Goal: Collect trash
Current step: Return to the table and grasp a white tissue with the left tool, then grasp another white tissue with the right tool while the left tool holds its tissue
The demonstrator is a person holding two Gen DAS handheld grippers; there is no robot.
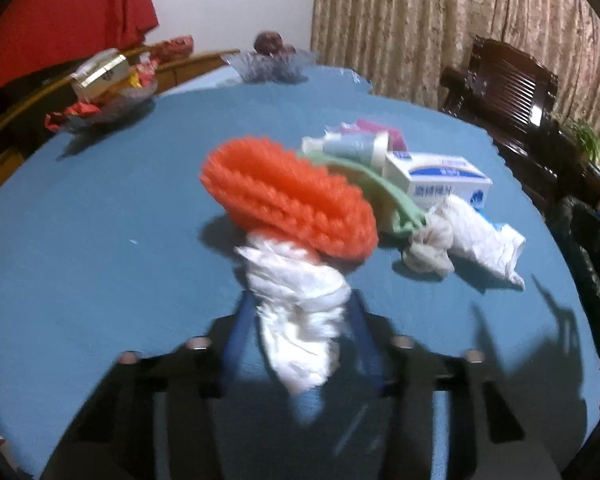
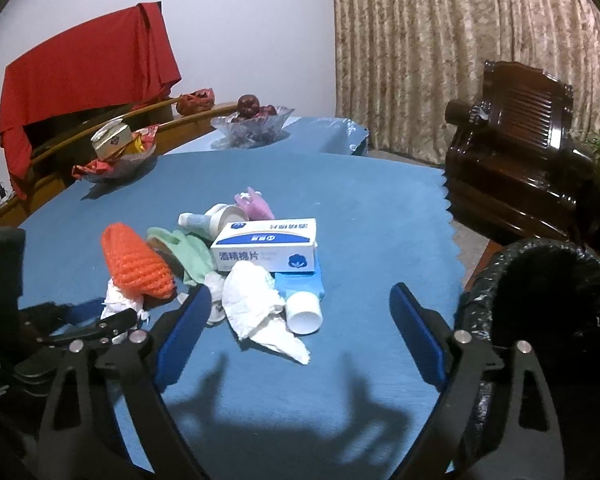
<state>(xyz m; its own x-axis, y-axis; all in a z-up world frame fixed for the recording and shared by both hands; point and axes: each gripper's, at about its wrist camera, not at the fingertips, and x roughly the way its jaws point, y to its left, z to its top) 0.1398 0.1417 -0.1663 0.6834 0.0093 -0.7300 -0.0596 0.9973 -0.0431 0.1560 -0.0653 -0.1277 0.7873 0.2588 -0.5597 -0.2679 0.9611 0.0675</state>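
A pile of trash lies on the blue tablecloth [image 2: 360, 220]: an orange foam net [image 1: 288, 200] [image 2: 138, 264], a green piece [image 2: 188, 252], a white and blue box [image 1: 440, 180] [image 2: 268, 248], a crumpled white tissue [image 2: 252, 300] and a blue tube with a white cap [image 2: 304, 312]. My left gripper [image 1: 302, 296] is shut on another crumpled tissue [image 1: 300, 312] just in front of the orange net; in the right wrist view it shows at the left [image 2: 116, 320]. My right gripper [image 2: 300, 294] stands open, its blue fingers on either side of the tissue and the tube, touching neither.
A bin lined with a black bag [image 2: 548, 292] stands off the table's right edge. A dark wooden chair [image 2: 520, 140] is behind it. Glass bowls [image 2: 252, 124] with fruit and snacks sit at the far side, with a tape roll [image 2: 228, 216] behind the pile.
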